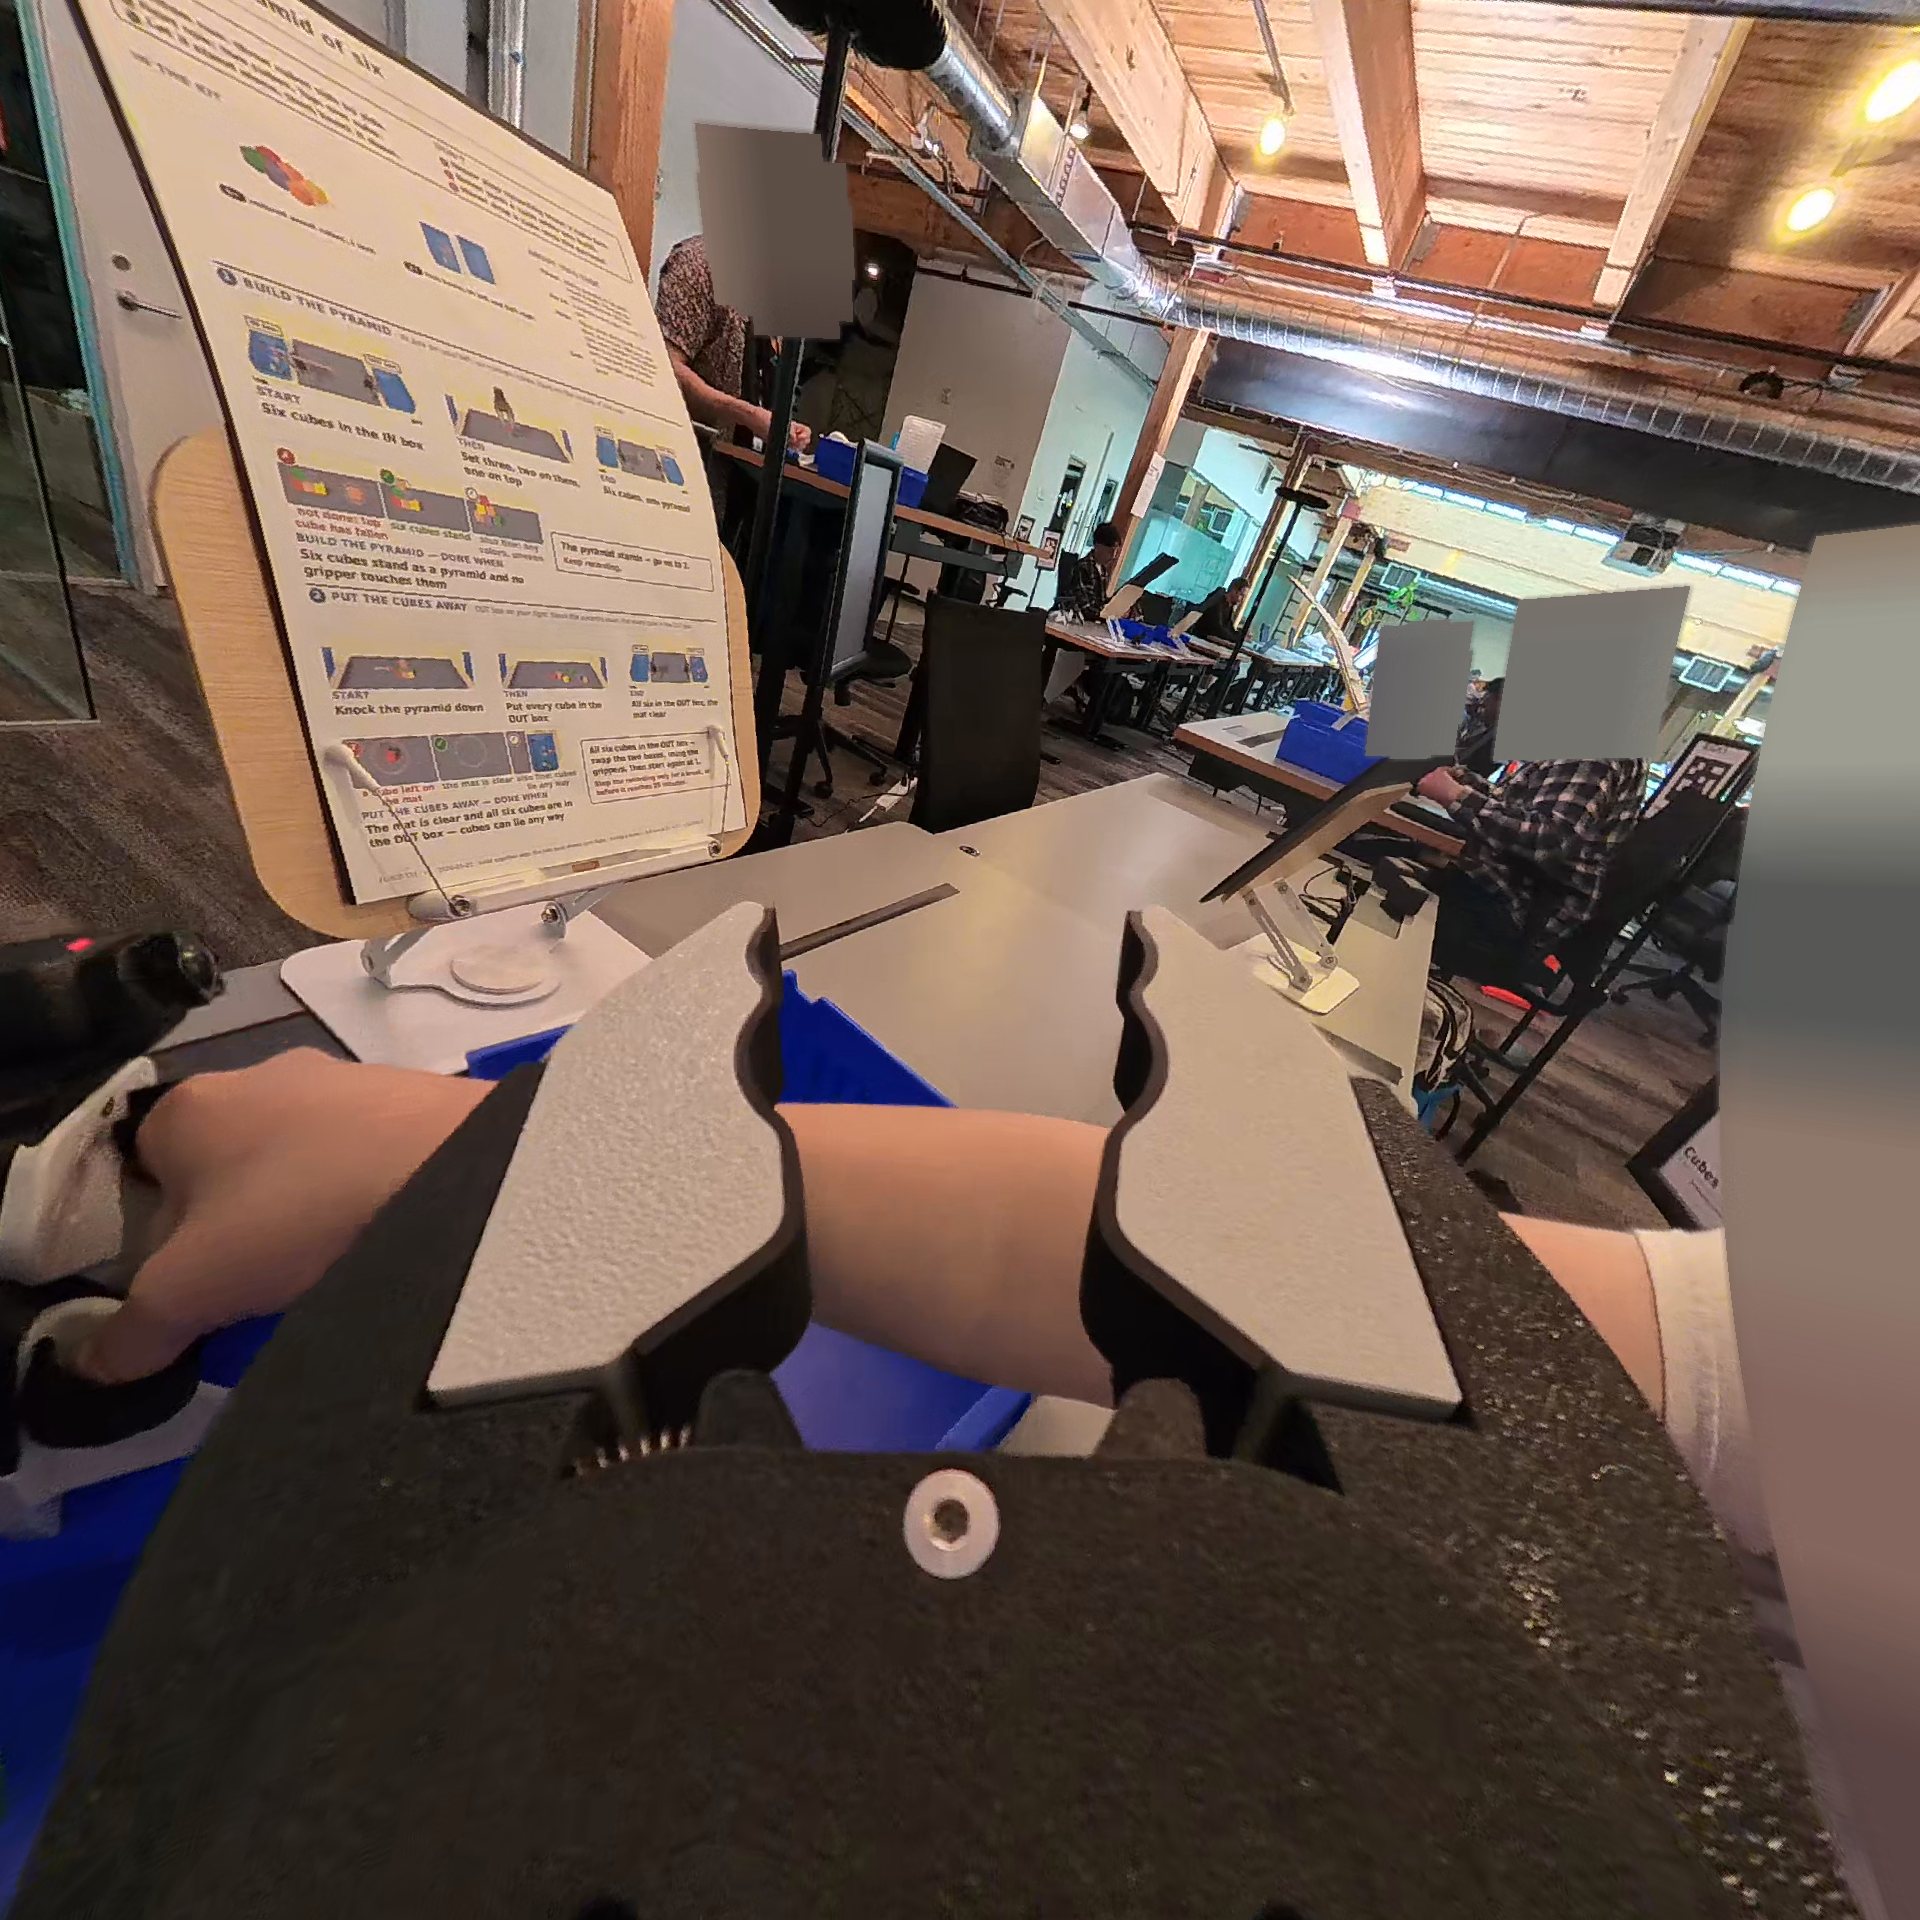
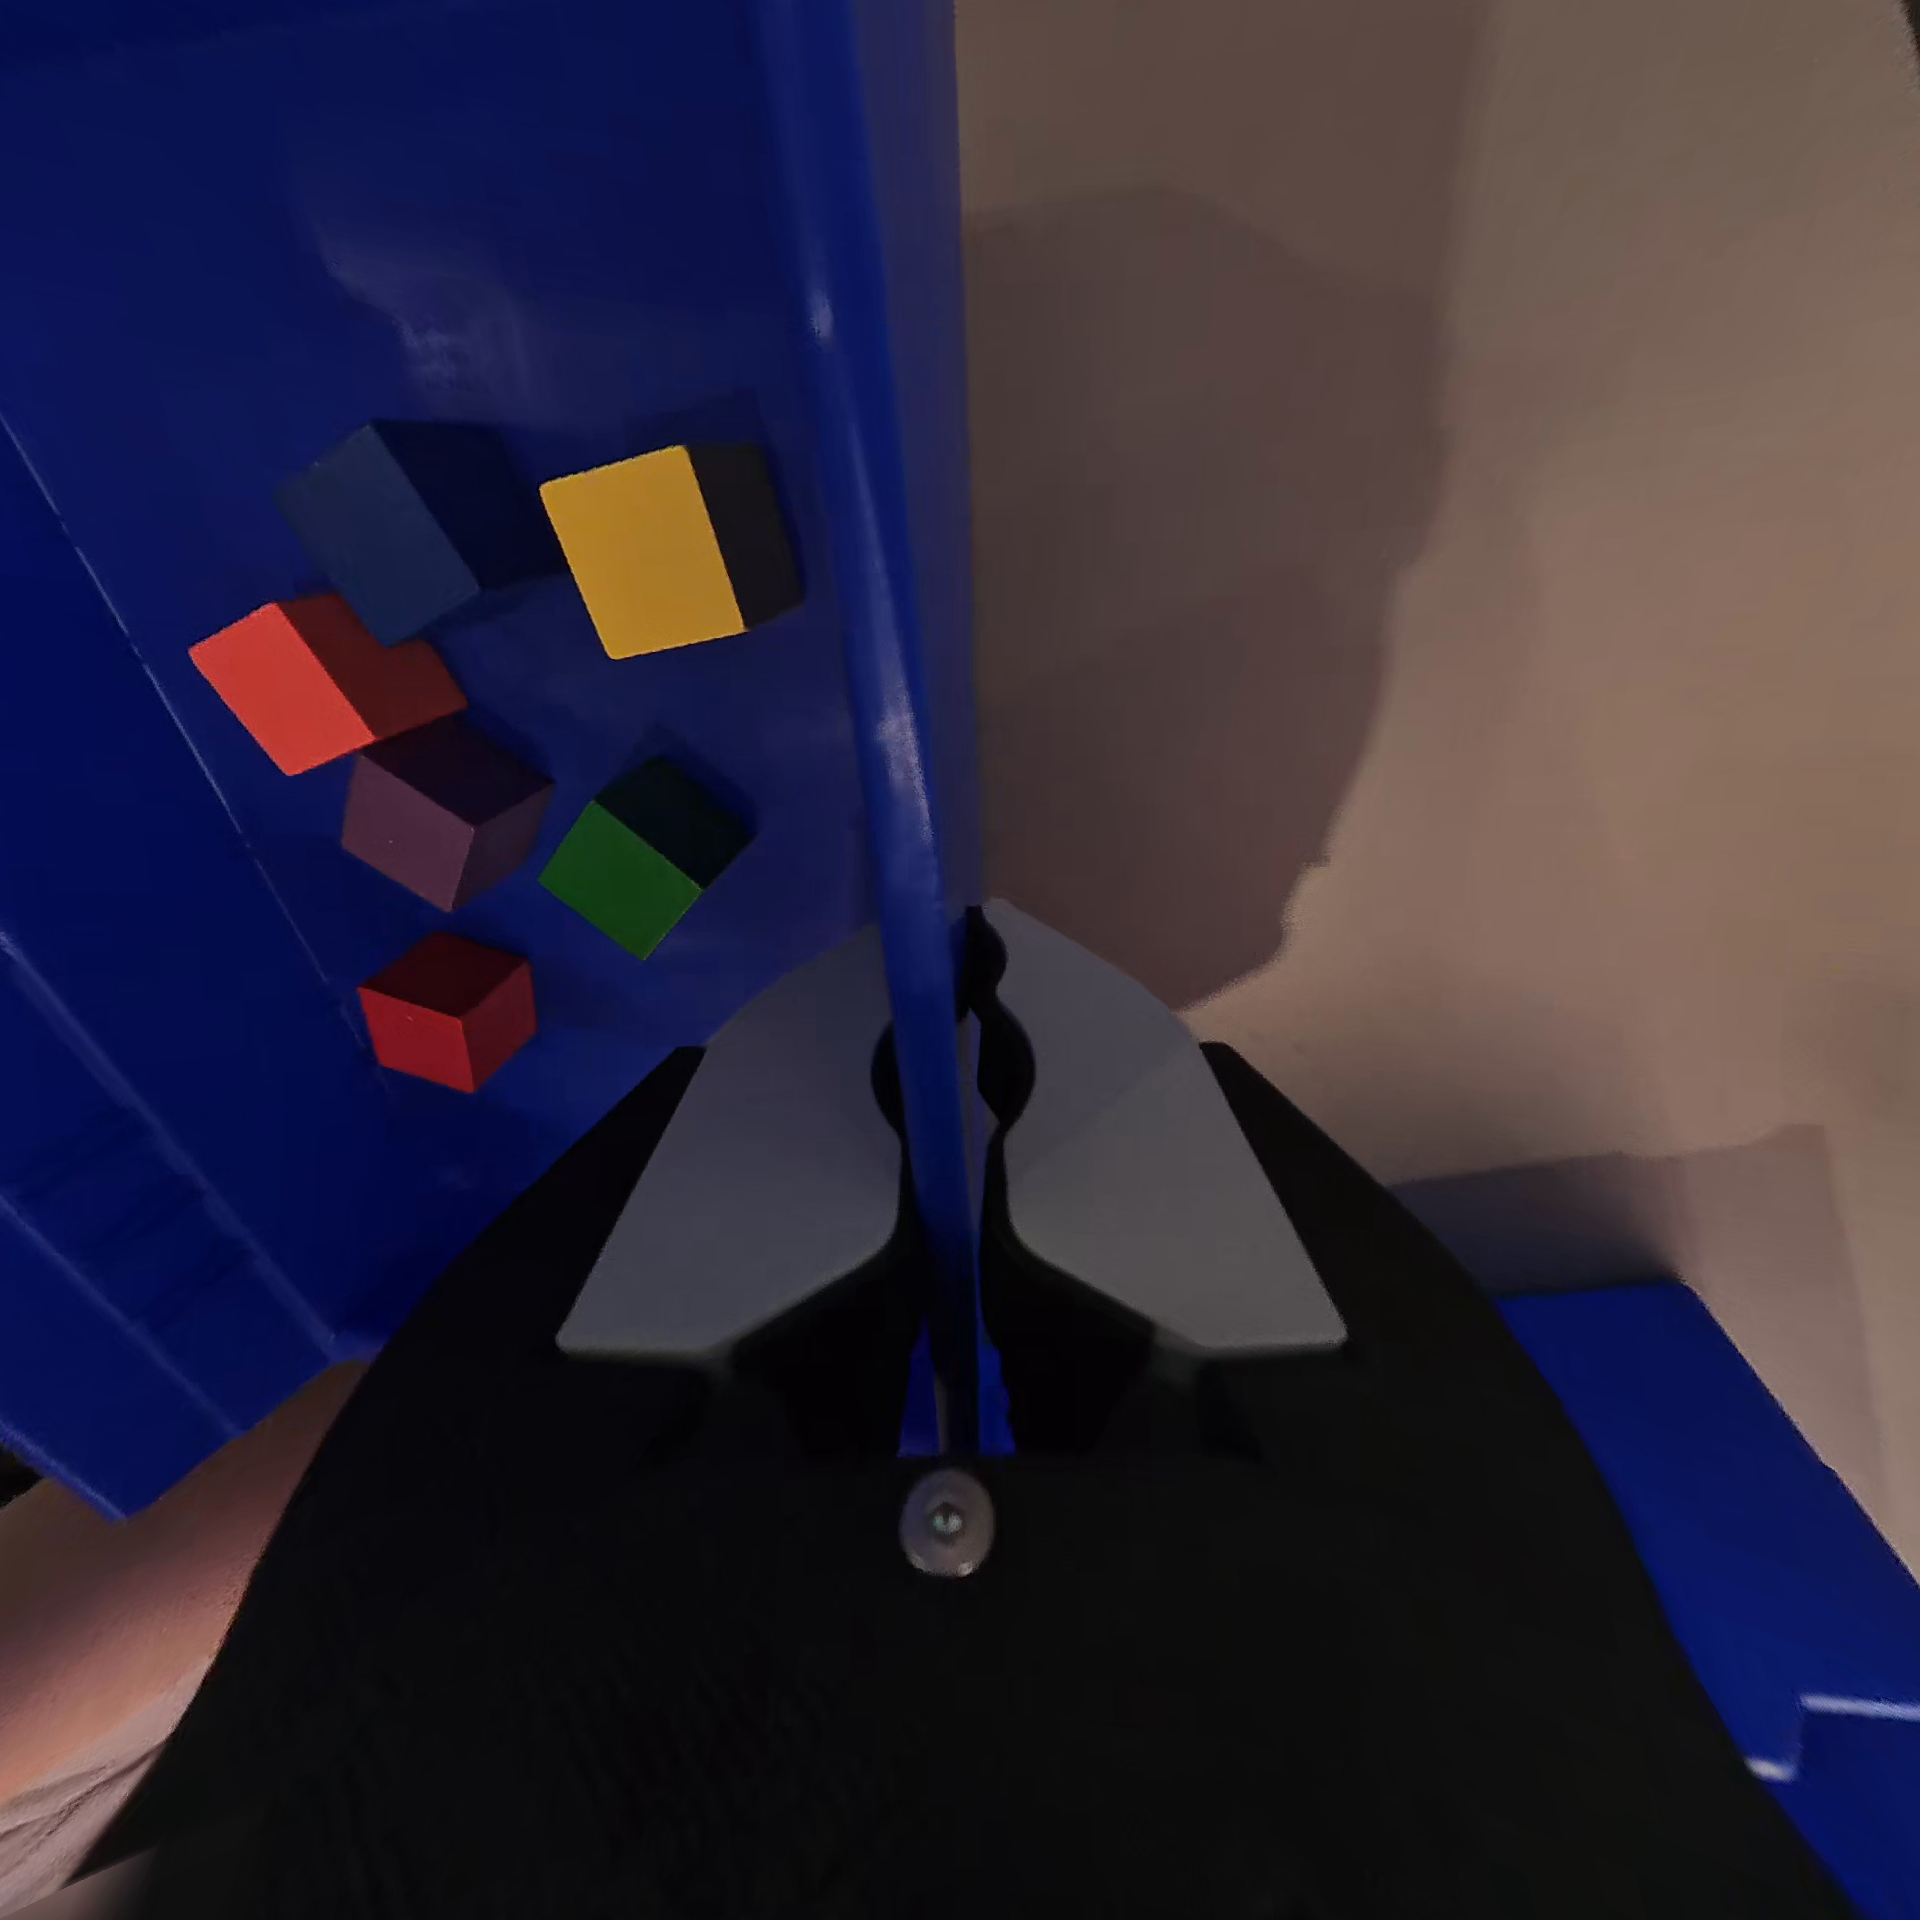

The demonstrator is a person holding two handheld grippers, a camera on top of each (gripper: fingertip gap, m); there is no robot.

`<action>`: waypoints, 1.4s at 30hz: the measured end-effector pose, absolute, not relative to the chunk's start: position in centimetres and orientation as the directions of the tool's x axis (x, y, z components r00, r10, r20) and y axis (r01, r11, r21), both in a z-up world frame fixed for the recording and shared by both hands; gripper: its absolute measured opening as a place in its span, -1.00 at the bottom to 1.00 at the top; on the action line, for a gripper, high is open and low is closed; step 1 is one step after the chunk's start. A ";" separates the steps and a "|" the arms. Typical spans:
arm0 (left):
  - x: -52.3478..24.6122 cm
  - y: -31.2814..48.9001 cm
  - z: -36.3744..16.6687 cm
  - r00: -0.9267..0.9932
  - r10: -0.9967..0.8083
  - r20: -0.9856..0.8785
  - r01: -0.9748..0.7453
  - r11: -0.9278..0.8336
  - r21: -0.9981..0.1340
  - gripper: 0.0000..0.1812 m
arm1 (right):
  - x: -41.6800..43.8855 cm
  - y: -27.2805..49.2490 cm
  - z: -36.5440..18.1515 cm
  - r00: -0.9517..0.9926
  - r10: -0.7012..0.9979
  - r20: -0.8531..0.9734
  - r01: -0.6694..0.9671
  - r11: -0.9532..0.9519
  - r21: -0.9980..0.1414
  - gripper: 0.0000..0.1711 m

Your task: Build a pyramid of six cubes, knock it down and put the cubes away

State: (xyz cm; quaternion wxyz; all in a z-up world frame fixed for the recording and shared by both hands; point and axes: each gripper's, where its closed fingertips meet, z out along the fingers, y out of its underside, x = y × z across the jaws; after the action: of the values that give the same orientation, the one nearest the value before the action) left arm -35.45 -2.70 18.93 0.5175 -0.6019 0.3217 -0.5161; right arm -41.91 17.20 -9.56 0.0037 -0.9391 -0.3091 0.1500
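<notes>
Right wrist view: right claw [image 2: 961,997] clenched on blue bin [image 2: 208,260] wall, six cubes [image 2: 644,551] loose inside, surroundings blurred; left claw [image 1: 945,997] spread wide, holding nothing, above a forearm [image 1: 935,1205] crossing the pale tabletop [image 1: 1039,966], bin mostly hidden, open-plan workshop behind.

Printed instruction sheet [image 1: 416,499] on stand.

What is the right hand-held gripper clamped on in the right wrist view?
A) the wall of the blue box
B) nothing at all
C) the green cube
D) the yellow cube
A: the right hand-held gripper has its fingers shut on the thin wall of the blue box, while the six cubes lie loose inside.
</notes>
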 end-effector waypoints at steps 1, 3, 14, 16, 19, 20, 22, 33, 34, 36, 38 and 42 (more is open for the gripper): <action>-35.3 -2.8 18.8 0.258 -0.923 0.286 0.138 -0.258 -0.956 -0.31 | -41.8 17.1 -10.0 0.770 0.571 -0.285 0.570 -0.816 -0.095 -0.93; -34.9 -2.8 18.6 0.258 -0.925 0.281 0.122 -0.257 -0.959 -0.31 | -41.5 17.0 -10.9 0.774 0.565 -0.286 0.566 -0.820 -0.087 -0.90; -34.9 -2.3 18.4 0.277 -0.916 0.291 0.124 -0.266 -0.956 -0.30 | -34.7 16.1 2.4 0.698 0.711 -0.085 0.513 -0.580 -0.633 -0.63; -34.8 -2.4 18.3 0.276 -0.917 0.289 0.114 -0.267 -0.957 -0.30 | -27.3 14.9 3.7 0.784 0.618 0.065 0.505 -0.573 -0.646 -0.53; -34.6 -2.2 18.2 0.297 -0.912 0.283 0.110 -0.262 -0.959 -0.30 | -15.2 11.7 1.6 0.902 0.391 0.185 0.421 -0.695 -0.582 -0.31; -34.6 -2.2 18.4 0.300 -0.912 0.280 0.114 -0.257 -0.960 -0.30 | -12.1 10.2 0.0 0.933 0.321 0.162 0.355 -0.753 -0.555 -0.28; -34.4 -2.3 18.5 0.290 -0.916 0.278 0.119 -0.253 -0.960 -0.30 | -8.0 7.3 -3.8 0.972 0.220 0.081 0.231 -0.843 -0.486 -0.22; -32.9 -1.9 17.6 0.326 -0.908 0.264 0.066 -0.257 -0.964 -0.32 | -9.3 1.1 -11.1 0.950 0.215 -0.227 0.203 -0.976 -0.073 -0.54; -32.7 -1.9 17.6 0.326 -0.909 0.262 0.062 -0.256 -0.965 -0.32 | -8.5 0.9 -11.1 0.954 0.231 -0.190 0.226 -0.973 -0.045 -0.60; -32.3 -2.0 17.4 0.320 -0.911 0.259 0.049 -0.257 -0.965 -0.33 | -6.5 1.3 -11.2 0.964 0.224 -0.142 0.221 -0.975 -0.033 -0.79; -31.9 -1.9 17.2 0.322 -0.911 0.258 0.039 -0.259 -0.965 -0.33 | -4.8 1.8 -11.4 0.963 0.207 -0.171 0.201 -0.978 -0.051 -0.90; -31.1 -2.1 16.8 0.316 -0.916 0.247 0.010 -0.257 -0.966 -0.33 | 0.0 1.3 -11.4 0.967 0.165 -0.192 0.157 -0.986 -0.053 -0.92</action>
State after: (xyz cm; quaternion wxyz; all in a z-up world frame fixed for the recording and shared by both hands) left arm -31.09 -2.08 16.83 0.4967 -0.6415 0.3533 -0.4659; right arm 0.04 1.33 -11.39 0.0187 -0.9917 -0.0813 0.0982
